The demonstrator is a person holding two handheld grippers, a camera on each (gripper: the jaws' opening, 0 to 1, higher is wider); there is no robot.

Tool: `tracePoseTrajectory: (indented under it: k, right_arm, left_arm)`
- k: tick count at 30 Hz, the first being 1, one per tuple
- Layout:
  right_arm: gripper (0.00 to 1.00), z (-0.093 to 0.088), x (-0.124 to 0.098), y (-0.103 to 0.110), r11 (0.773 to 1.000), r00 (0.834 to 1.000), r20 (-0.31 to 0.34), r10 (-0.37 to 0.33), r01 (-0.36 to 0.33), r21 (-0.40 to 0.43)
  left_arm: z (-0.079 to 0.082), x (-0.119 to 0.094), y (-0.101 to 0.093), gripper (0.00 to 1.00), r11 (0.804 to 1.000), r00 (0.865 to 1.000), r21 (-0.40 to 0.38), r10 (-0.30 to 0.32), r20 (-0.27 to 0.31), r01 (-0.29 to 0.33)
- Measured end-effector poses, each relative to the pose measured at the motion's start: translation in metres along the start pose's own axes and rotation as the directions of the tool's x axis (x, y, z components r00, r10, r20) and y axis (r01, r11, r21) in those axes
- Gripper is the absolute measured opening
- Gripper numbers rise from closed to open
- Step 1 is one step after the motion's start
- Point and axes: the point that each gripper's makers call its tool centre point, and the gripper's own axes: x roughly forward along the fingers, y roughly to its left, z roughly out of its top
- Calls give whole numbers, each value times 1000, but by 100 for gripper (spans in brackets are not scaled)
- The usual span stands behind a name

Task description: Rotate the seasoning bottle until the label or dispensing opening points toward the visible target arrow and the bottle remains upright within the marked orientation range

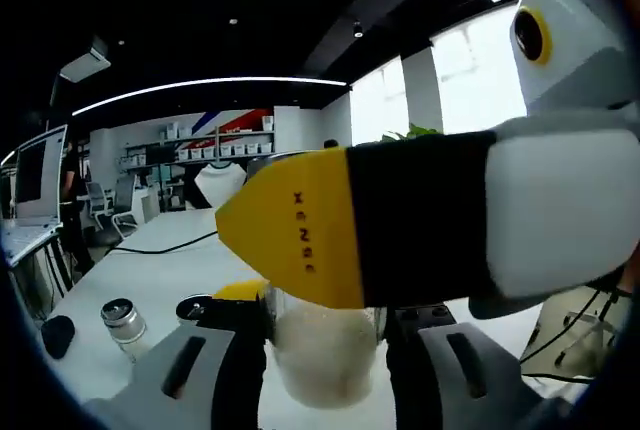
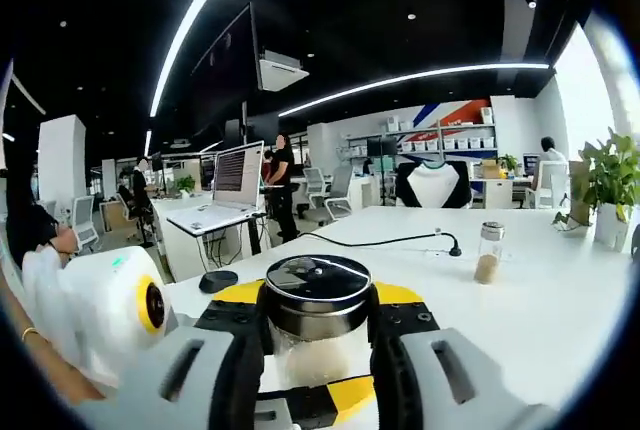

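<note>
Tabletop (image 2: pixel 560 300): white, long, running away from you toward its far edge.

Seasoning bottle (image 2: pixel 318 315): clear glass, pale granules inside, dark round lid; it stands close to the near edge, caught between both tools.

Right tongs (image 2: pixel 318 350): jaws pressed in on the bottle just under the lid. Left tongs (image 1: pixel 325 350): jaws pinching the glass body lower down.

Judgement: let one pair steady while the other turns. Keep the axis vertical, twist in short arcs, and regrip rather than over-rotate.

A second, smaller bottle (image 2: pixel 488 253) stands well apart toward the far right edge; leave it.

Hidden: I can make out no target arrow or marked range. The label side can't be told. In the left gripper view the right tool's yellow-and-black body covers the lid.
</note>
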Motion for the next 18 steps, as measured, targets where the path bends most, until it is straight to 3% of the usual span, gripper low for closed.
tracePoseTrajectory:
  k: [3, 6, 8, 10, 13, 14, 18]
  right_arm:
    - [36, 11, -3, 2, 997, 997, 22, 72, -72, 29]
    - [36, 22, -7, 7, 987, 987, 40, 153, -151, -53]
    - [36, 28, -11, 11, 975, 975, 48, 216, -213, -61]
    - [36, 33, -16, 16, 957, 957, 48, 288, -285, -47]
    - [36, 39, -24, 22, 930, 930, 39, 365, -363, -64]
    - [36, 40, -28, 24, 918, 919, 33, 393, -390, -77]
    - [36, 38, -37, 31, 887, 892, -6, 452, -451, -96]
  left_arm:
    - [16, -5, -2, 47, 999, 996, 21, -39, 79, 38]
    - [29, -7, -6, 46, 991, 982, 33, -130, 136, 126]
    - [34, -8, -9, 47, 982, 970, 50, -188, 155, 182]
    - [41, -11, -14, 47, 962, 946, 57, -271, 175, 265]
    - [51, -19, -25, 48, 917, 895, 58, -399, 201, 395]
    - [53, -23, -28, 48, 895, 872, 84, -446, 199, 438]
    - [51, -30, -41, 49, 823, 806, 82, -567, 167, 562]
